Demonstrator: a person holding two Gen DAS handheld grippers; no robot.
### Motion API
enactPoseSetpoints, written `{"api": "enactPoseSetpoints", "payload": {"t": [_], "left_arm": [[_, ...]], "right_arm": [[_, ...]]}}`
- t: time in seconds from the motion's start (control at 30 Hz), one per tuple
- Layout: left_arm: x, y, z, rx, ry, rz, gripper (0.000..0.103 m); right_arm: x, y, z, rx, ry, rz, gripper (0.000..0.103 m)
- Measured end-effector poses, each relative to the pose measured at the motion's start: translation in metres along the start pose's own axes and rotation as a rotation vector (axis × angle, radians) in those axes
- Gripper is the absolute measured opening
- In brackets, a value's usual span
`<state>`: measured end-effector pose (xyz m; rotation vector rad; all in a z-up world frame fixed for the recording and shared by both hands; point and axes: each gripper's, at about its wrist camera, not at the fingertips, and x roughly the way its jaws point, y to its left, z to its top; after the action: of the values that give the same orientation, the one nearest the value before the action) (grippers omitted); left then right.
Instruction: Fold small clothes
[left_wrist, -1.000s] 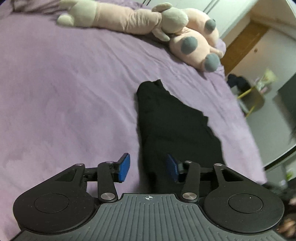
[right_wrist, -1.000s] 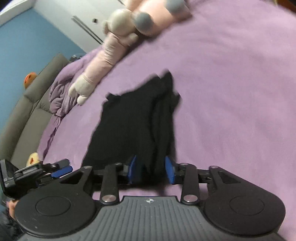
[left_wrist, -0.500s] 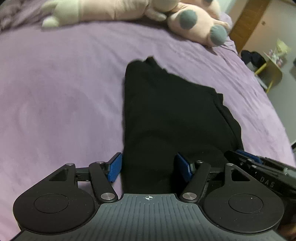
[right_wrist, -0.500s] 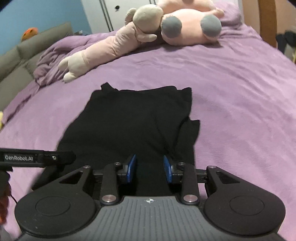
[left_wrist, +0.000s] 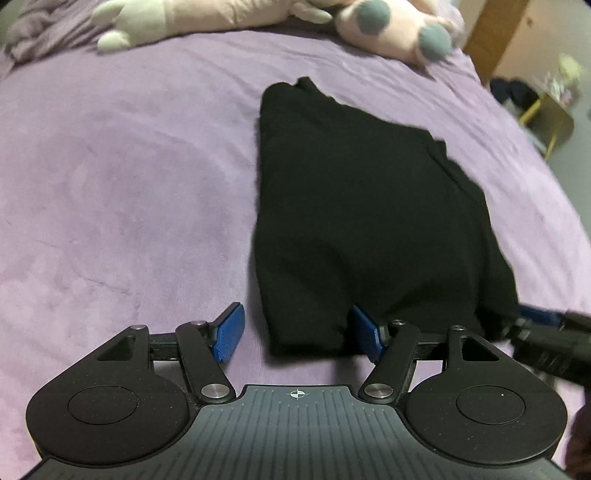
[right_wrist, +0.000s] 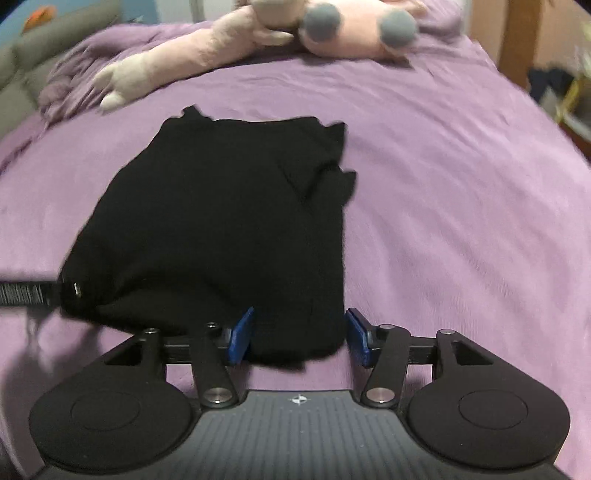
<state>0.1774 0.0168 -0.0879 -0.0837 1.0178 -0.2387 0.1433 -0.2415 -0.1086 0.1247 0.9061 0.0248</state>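
Note:
A black garment (left_wrist: 354, 206) lies folded in a rough rectangle on the purple bed (left_wrist: 122, 192). My left gripper (left_wrist: 297, 335) is open over the garment's near left corner. The left pad stands clear on the bedcover and the right pad sits at the cloth's edge. My right gripper (right_wrist: 300, 340) has its jaws opening around the near right corner of the garment (right_wrist: 221, 221), and the cloth lies loose between the pads. Each view catches the other gripper at the side: the right one (left_wrist: 546, 332) and the left one (right_wrist: 33, 293).
A long pink and cream plush toy (right_wrist: 229, 48) lies across the far side of the bed. A crumpled purple blanket (right_wrist: 62, 85) and a grey sofa (right_wrist: 22, 55) are at far left. Past the bed's right edge stand a wooden door (left_wrist: 495, 40) and a small yellow-legged table (left_wrist: 546, 114).
Both grippers have swung round to the garment's near edge and sunk toward the bed. The right jaws narrowed, then spread wide off the cloth. The left jaws also widened. The garment now lies flat.

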Motion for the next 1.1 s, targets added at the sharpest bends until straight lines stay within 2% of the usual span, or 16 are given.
{"api": "enactPoseSetpoints", "payload": {"t": [0.07,0.13,0.2,0.27,0.3,0.47,0.57,0.73,0.9,1.1], "left_arm": [[-0.008,-0.001,-0.001,-0.009,0.035,0.017,0.076],[-0.016,-0.003,-0.003,-0.022,0.059,0.051,0.078],[-0.028,-0.007,-0.008,-0.016,0.050,0.105,0.083],[-0.041,-0.013,-0.015,-0.003,0.025,0.166,0.090],[-0.047,-0.016,-0.017,0.006,0.012,0.184,0.093],[-0.065,-0.021,-0.018,0.004,-0.008,0.209,0.094],[-0.070,-0.018,-0.012,-0.004,-0.014,0.230,0.095],[-0.073,-0.022,-0.002,0.045,0.011,0.309,0.098],[-0.078,-0.027,0.003,0.077,0.018,0.285,0.098],[-0.079,-0.029,0.005,0.086,0.014,0.252,0.098]], "right_arm": [[-0.009,-0.004,0.001,0.035,0.032,0.010,0.056],[-0.019,-0.003,-0.004,0.036,0.067,0.012,0.064],[-0.030,0.000,-0.016,0.033,0.093,0.031,0.083],[-0.038,0.002,-0.030,0.041,0.116,0.037,0.089],[-0.041,0.003,-0.037,0.044,0.131,0.032,0.090],[-0.053,0.006,-0.047,0.076,0.205,0.027,0.092],[-0.064,0.014,-0.035,0.067,0.193,0.013,0.098],[-0.078,0.039,-0.012,-0.030,0.146,0.002,0.099],[-0.079,0.050,0.006,-0.040,0.134,-0.003,0.099],[-0.080,0.056,0.012,-0.046,0.129,-0.016,0.099]]}}
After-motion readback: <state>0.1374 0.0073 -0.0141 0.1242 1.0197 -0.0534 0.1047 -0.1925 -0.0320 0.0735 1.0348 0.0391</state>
